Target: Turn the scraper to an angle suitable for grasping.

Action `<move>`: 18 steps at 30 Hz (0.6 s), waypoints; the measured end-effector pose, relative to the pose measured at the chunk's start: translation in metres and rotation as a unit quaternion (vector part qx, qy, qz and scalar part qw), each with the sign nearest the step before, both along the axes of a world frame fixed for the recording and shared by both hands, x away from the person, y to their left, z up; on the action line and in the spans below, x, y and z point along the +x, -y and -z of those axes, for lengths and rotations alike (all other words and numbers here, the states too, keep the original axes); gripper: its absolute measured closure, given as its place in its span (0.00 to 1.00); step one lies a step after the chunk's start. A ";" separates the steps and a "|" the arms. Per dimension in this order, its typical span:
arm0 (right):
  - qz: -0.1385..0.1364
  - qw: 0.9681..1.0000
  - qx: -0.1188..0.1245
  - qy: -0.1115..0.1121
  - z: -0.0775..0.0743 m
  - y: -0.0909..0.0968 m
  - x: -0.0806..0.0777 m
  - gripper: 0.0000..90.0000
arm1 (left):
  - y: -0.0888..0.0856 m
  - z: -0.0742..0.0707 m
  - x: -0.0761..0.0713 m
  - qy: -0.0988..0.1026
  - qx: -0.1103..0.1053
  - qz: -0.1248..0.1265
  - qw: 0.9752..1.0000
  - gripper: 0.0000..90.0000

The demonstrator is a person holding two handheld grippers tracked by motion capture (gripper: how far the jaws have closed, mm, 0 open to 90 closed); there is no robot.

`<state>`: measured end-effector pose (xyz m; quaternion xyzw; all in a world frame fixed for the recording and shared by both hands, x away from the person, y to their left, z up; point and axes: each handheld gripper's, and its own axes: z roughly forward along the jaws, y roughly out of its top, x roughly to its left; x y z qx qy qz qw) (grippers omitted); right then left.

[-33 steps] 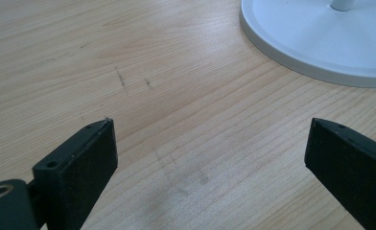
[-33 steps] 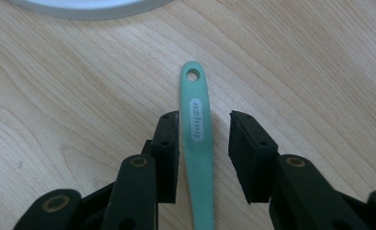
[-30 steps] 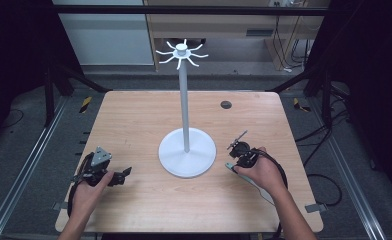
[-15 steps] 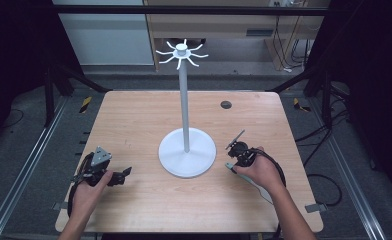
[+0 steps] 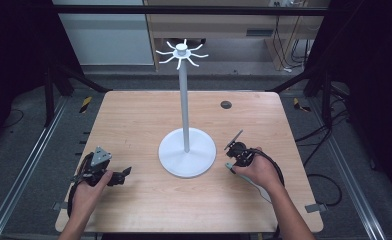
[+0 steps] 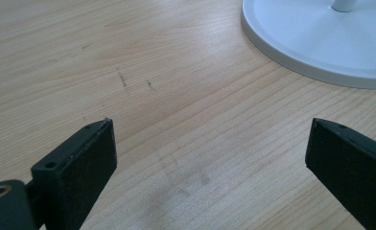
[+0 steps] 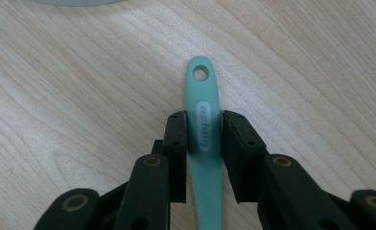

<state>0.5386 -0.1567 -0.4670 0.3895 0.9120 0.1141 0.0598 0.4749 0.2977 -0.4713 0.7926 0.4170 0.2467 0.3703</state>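
Green handle of a flat utensil lies on the wooden counter, seen in the right gripper view running lengthwise between the two black jaws. Hanging hole at the far end, pale oval label with lettering on top, too blurred to read. Right tongs have just been closing; both jaws now sit against the handle's sides at the label, so they grip it. Working end of the utensil is hidden under the tongs, can't tell what kind it is.

High view: right tongs held low over the counter, just right of the white stand, near its round base but apart from it. A bit of green shows by the person's right hand. Cable loops back along the forearm.

White stand: round flat base mid-counter, thin upright pole, ring of curved hooks at the top. Nothing hangs on the hooks.

Left tongs rest near the left front of the counter, well apart from the stand, in the person's left hand, grey three-cornered plate on top. Left gripper view: left tongs spread wide, bare wood between the jaws, holding nothing, base of the stand at upper right.

Small dark round hole in the counter toward the far right.
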 end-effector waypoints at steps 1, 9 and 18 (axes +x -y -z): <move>-0.001 1.000 0.001 0.000 0.000 0.001 0.001 0.81 | 0.000 0.000 0.000 0.001 -0.002 0.001 1.000 0.04; 0.004 1.000 0.014 0.014 -0.005 0.007 0.001 0.83 | 0.000 0.000 0.000 0.000 0.001 0.000 1.000 0.04; 0.034 0.996 0.057 0.051 -0.027 0.019 -0.009 0.83 | 0.000 0.000 0.000 -0.001 0.002 0.000 1.000 0.04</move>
